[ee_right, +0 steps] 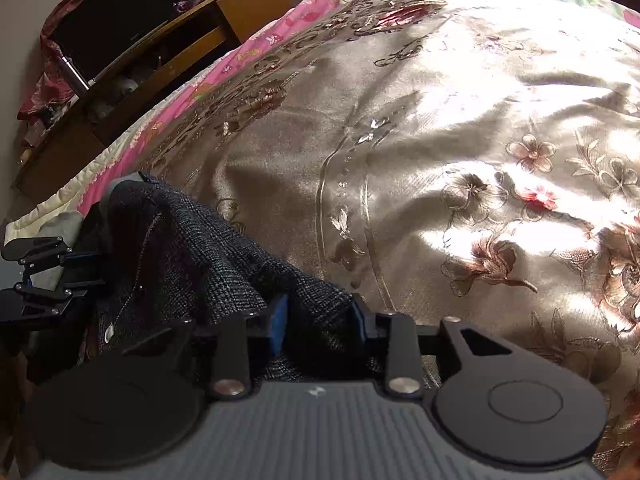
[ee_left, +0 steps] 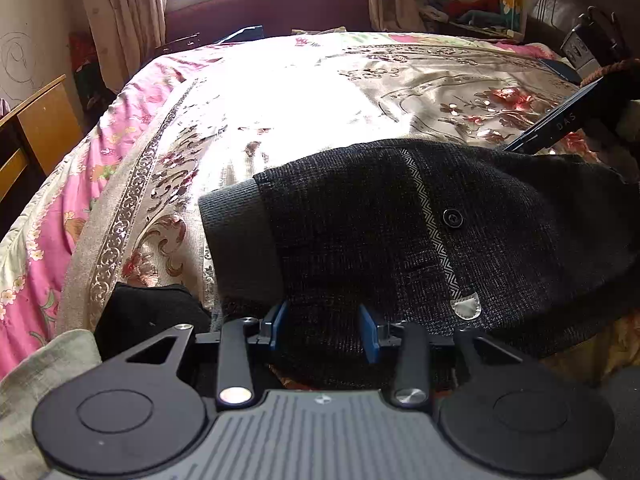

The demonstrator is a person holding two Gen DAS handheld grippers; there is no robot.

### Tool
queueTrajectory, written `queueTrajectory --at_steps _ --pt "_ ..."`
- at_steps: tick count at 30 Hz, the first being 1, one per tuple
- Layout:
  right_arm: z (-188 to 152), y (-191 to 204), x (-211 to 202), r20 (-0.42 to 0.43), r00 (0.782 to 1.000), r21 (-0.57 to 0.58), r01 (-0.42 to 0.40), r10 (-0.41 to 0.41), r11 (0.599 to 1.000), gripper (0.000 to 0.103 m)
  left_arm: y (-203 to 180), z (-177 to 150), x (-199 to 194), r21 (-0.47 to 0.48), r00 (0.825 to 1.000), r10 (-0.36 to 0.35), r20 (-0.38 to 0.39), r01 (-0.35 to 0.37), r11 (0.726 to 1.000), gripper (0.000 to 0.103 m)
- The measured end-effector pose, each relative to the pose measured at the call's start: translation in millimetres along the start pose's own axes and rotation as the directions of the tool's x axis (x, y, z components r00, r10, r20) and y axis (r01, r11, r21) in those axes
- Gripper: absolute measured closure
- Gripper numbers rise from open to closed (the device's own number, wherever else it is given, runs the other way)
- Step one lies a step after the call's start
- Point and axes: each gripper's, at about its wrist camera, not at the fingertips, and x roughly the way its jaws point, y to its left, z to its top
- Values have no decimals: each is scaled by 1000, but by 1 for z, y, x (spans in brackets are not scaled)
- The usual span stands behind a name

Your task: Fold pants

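Dark knit pants lie across the near edge of the bed, with a ribbed band at their left end and a buttoned pocket facing up. My left gripper stands open astride the near edge of the pants, its blue pads showing on both sides of the fabric. From the right wrist view it sits at the pants' far end. My right gripper is open too, with rumpled pants fabric between its pads. One of its fingers reaches the pants' right end, held by a hand in a brown sleeve.
A floral beige and pink bedspread covers the bed. A black garment and a pale cloth lie at the near left corner. A wooden desk stands left of the bed, and a cluttered shelf at the back right.
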Motion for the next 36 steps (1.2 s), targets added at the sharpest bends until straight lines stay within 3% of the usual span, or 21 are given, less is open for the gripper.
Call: queueTrajectory --at_steps 3,6,8,10,14,16,18,19,20,22,24,26,28,29,31,33,36 --pt "-7 -5 -22 88 996 108 -29 19 994 85 -1 1 1 5 1000 7 10 -7 1000 50" --pt "-15 -4 -54 245 969 180 -36 -10 983 86 -4 3 4 16 999 16 31 -17 1000 50" --pt "-20 -7 -38 219 973 230 19 -70 973 87 -8 2 12 27 999 31 26 -32 999 50" --pt "-23 1 -8 111 977 160 161 -180 974 88 -12 2 13 43 999 47 23 -48 998 50" --pt "-9 19 -24 165 950 111 251 -267 962 84 -6 -4 2 42 999 50 -9 -49 998 47" --pt "-1 31 -36 200 923 95 317 -330 944 80 5 -8 -3 -23 999 48 -16 -48 999 46" --pt "5 57 -43 266 862 8 446 -432 895 79 19 -8 -8 -113 999 38 2 -37 993 47" --pt "7 67 -45 300 842 -21 476 -448 879 78 23 -8 -11 -137 999 36 19 -33 990 47" --pt "10 80 -46 326 844 -54 466 -425 883 78 25 -7 -14 -153 998 34 44 -27 988 47" --pt "20 103 -34 315 899 -100 349 -303 932 78 25 -8 -16 -159 996 43 84 -29 987 47" --pt "28 128 -11 296 932 -145 260 -208 955 78 21 -9 -13 -150 991 72 109 -55 987 47" --pt "34 154 24 253 964 -198 136 -83 971 79 18 -10 -8 -131 992 80 95 -67 989 47" --pt "35 168 64 149 989 -169 20 6 985 79 15 -11 -3 -104 992 107 64 -100 990 44" --pt "34 174 85 98 995 -151 22 -7 988 74 16 -13 -1 -100 994 105 40 -101 990 42" --pt "28 181 106 91 994 -173 71 -56 982 69 17 -14 -1 -99 994 108 33 -104 990 42" --pt "27 181 96 105 994 -165 55 -37 985 71 13 -14 -5 -86 992 123 38 -120 989 42" --pt "21 177 70 175 984 -174 73 -42 982 74 7 -10 -18 -78 982 156 109 -148 986 42"
